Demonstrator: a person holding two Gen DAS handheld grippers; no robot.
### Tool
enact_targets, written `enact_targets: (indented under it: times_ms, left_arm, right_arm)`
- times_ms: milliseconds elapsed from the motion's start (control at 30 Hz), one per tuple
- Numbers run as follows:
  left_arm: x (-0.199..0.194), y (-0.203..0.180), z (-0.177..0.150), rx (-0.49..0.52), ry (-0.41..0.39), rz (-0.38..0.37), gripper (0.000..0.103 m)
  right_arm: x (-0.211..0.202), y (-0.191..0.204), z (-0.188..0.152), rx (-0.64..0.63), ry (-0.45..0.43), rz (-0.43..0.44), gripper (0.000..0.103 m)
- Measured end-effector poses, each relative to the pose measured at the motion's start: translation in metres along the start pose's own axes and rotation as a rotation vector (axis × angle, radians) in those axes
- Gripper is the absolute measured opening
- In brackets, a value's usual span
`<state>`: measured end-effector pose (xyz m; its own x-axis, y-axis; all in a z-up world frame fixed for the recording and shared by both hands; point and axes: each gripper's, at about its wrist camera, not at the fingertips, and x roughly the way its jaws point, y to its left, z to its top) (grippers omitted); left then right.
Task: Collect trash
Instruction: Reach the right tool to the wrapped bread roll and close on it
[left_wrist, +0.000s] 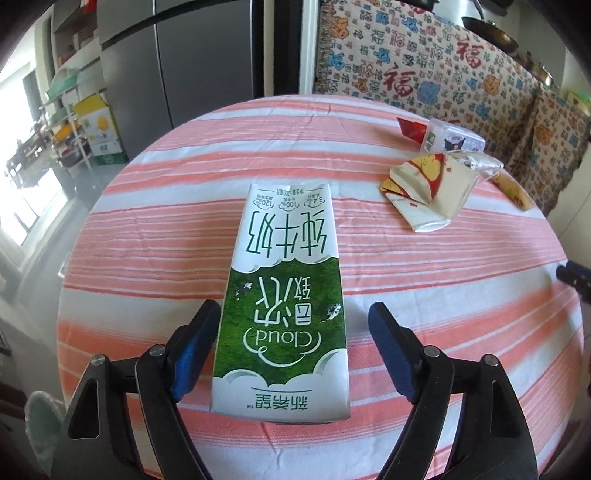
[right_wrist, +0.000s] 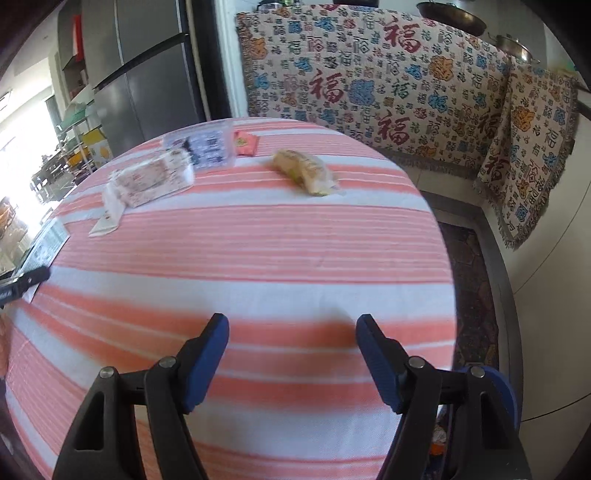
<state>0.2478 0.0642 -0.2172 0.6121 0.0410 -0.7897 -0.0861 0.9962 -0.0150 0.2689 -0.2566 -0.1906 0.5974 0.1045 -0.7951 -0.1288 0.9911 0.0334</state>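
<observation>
Left wrist view first: our left gripper (left_wrist: 291, 325) stands wide apart over the round table covered in a pink-and-white striped cloth (left_wrist: 443, 295). A flattened green-and-white milk carton (left_wrist: 284, 299) lies flat on the cloth between the blue-padded fingers (left_wrist: 195, 347). The left finger sits just beside the carton's edge, the right finger is clear of it, and neither pad presses on it, so we hold nothing. Farther off to the right lie a crumpled white, red and yellow paper wrapper (left_wrist: 424, 192), a small clear plastic box with a cartoon print (left_wrist: 452, 140) and a red sachet (left_wrist: 412, 129), close together near the table's far edge.

Right wrist view next, somewhat blurred: our right gripper (right_wrist: 291, 336) is also open, with only bare striped cloth between its fingers. A yellowish snack in a clear wrapper (right_wrist: 304, 171) lies well ahead of it. To the left sit a crumpled pale wrapper (right_wrist: 147, 182) and the clear box (right_wrist: 207, 146).
</observation>
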Motion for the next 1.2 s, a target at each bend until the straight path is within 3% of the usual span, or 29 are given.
enact_targets:
  times_ms: [100, 267, 500, 567, 600, 633, 867, 1000, 1100, 1200]
  left_arm:
    - [0.004, -0.006, 0.000, 0.030, 0.014, 0.015, 0.093]
    - [0.006, -0.006, 0.001, 0.022, 0.022, 0.018, 0.099]
    - [0.006, -0.006, 0.002, 0.026, 0.025, 0.008, 0.101]
    - [0.006, -0.007, 0.002, 0.027, 0.026, 0.009, 0.101]
    - [0.006, -0.008, 0.002, 0.028, 0.026, 0.010, 0.101]
    - [0.006, -0.008, 0.002, 0.029, 0.027, 0.011, 0.101]
    - [0.006, -0.010, 0.002, 0.028, 0.029, 0.025, 0.103]
    - [0.005, -0.009, 0.000, 0.025, 0.029, 0.026, 0.102]
    - [0.005, -0.008, -0.001, 0.022, 0.027, 0.025, 0.103]
    - [0.005, -0.007, -0.001, 0.021, 0.026, 0.023, 0.103]
  right_arm:
    - [0.029, -0.023, 0.031, -0.019, 0.087, -0.007, 0.073]
    - [0.071, -0.017, 0.081, -0.088, 0.172, 0.010, 0.075]
    - [0.106, 0.002, 0.125, -0.082, 0.179, 0.000, 0.072]
    - [0.103, 0.006, 0.124, -0.064, 0.156, -0.011, 0.052]
    - [0.099, 0.009, 0.122, -0.061, 0.150, -0.017, 0.036]
    - [0.096, 0.011, 0.118, -0.056, 0.155, -0.023, 0.032]
    - [0.037, 0.045, 0.047, -0.013, 0.152, -0.076, 0.032]
    - [0.007, 0.089, 0.004, -0.034, 0.080, 0.018, 0.035]
    - [0.008, 0.117, -0.008, -0.100, 0.044, 0.045, 0.082]
    - [0.011, 0.125, -0.007, -0.102, 0.030, 0.029, 0.086]
